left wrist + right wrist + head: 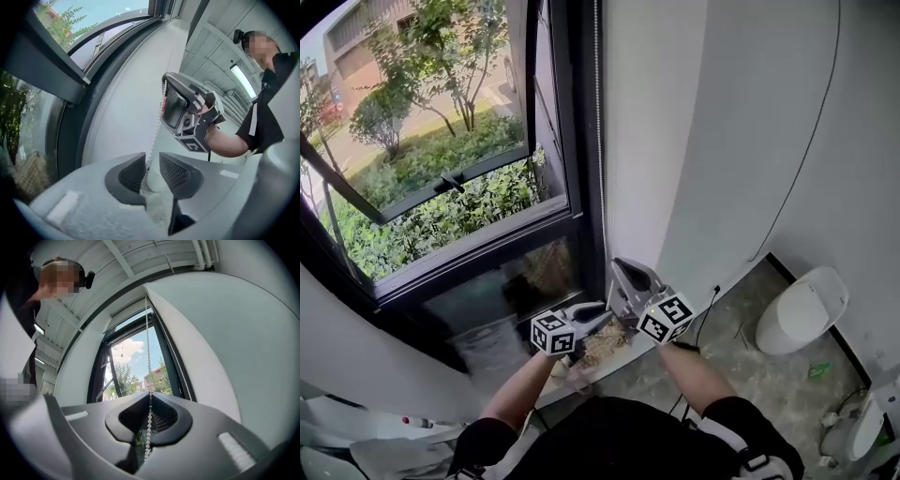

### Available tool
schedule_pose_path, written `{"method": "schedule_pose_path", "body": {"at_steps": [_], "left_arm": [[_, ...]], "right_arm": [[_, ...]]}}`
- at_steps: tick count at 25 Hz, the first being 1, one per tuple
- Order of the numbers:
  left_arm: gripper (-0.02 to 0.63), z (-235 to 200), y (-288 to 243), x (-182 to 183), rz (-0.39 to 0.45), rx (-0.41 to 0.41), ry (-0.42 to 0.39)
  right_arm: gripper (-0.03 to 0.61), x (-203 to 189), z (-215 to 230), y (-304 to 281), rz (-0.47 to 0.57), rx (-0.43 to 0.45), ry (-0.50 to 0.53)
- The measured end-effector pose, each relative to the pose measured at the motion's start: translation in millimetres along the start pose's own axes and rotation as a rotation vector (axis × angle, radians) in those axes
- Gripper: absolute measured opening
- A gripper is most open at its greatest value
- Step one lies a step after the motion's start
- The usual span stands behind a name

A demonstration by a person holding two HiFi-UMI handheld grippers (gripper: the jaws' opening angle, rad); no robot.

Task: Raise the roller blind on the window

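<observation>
A: Roller blind: where is it, and how many cords?
B: One white bead chain [598,112], two strands, hanging at the right edge of the window [441,169]; the blind itself I can't make out.
A: Tongs?
B: Two: left tongs [151,171] released, chain loose between them; right tongs [150,401] clenched on the chain.

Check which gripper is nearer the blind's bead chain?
Right. The right gripper is shut on the bead chain, pads pinching it. The left gripper sits lower, jaws apart with the chain running between them, not pressed.
</observation>
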State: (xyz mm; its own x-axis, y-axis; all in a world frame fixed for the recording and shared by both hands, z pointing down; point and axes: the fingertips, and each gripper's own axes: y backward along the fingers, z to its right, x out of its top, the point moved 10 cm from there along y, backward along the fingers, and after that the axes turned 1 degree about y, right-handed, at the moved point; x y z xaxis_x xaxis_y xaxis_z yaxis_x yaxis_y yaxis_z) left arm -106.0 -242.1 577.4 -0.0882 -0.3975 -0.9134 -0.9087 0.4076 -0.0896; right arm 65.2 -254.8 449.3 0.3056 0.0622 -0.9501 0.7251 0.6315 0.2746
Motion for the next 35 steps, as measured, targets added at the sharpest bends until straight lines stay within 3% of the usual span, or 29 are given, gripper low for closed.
{"method": "schedule_pose_path", "body": {"at_steps": [5,8,15,24,29,35], "left_arm": [[0.147,4,10,29,0.073,-0.047,-0.056],[0.154,4,27,57,0.151,-0.058,-0.033],[0.155,26,50,176,0.356,-0.06,-0.174],[0.153,66,21,280,0.51,-0.188,-0.182],[0.153,82,7,302,0.53,-0.249,-0.21],[0.14,86,-4,301,0.573,-0.218,-0.184]], "right_arm": [[0.015,3,5,0,-0.006,0.001,0.007],[0.015,2,4,2,0.001,0.008,-0.016],[0.015,2,-5,5,0.011,0.048,-0.04],[0.015,6,-7,8,0.02,0.059,-0.058],[0.017,7,-8,12,0.025,0.059,-0.058],[0.017,7,-6,15,0.023,0.065,-0.061]]}}
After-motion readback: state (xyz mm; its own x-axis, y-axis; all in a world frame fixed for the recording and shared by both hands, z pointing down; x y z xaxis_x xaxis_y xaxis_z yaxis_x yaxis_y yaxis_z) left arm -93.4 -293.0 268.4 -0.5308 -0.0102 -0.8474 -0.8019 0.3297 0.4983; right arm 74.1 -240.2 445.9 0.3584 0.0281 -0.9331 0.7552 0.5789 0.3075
